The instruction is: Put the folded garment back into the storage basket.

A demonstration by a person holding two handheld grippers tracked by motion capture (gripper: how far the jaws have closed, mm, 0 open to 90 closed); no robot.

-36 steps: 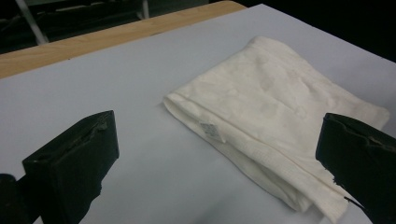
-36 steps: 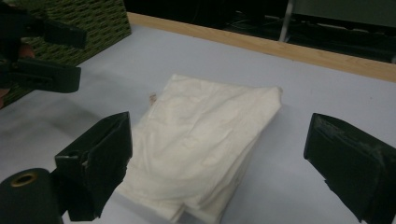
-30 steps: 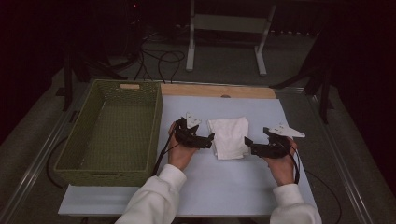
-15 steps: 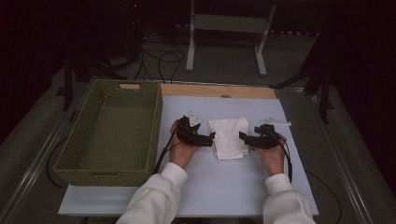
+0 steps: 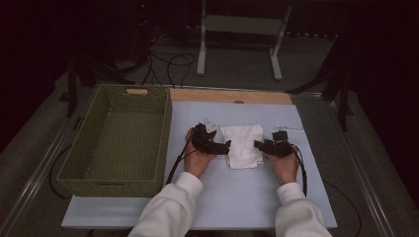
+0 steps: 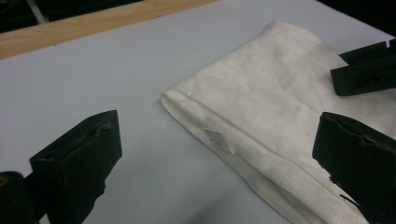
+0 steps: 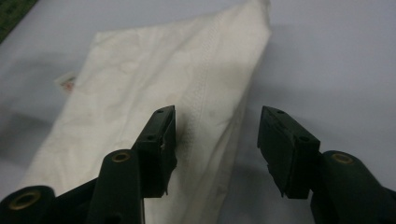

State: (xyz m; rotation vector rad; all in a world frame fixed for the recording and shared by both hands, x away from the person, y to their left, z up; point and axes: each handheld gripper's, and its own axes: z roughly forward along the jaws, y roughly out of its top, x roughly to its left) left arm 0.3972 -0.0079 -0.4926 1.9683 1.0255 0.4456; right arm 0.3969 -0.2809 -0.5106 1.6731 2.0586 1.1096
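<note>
High view: a folded white cloth (image 5: 242,144) lies on the pale mat (image 5: 237,197), right of the green basket (image 5: 118,138) and well apart from it. The left gripper (image 5: 225,146) sits at the cloth's basket-side edge, the right gripper (image 5: 258,144) at its far edge, so the cloth lies between the two.

In the left gripper view the jaws stand wide apart. One is over bare mat, the other low over the cloth, with the folded edge and its small tag (image 6: 215,138) between them. Nothing is clamped.

In the right gripper view the jaws have just been closing and now stand about half apart. The cloth's hemmed edge (image 7: 205,93) runs up between them, but the pads do not look pressed on it; I judge no grip yet.

The step in hand looks like taking the cloth by both side edges. To do it well:

- Bring the right jaws lower before they shut, so that one pad slides under the layers. From this angle the inner pad seems to ride on top of the fabric.
- Take all layers of the fold, not just the top one, or the cloth may fall open when lifted.
- Move the left jaws further onto the cloth, past the tag, before closing.
- Close both sides at a like depth, and lift level, so the cloth does not sag toward the basket.
</note>
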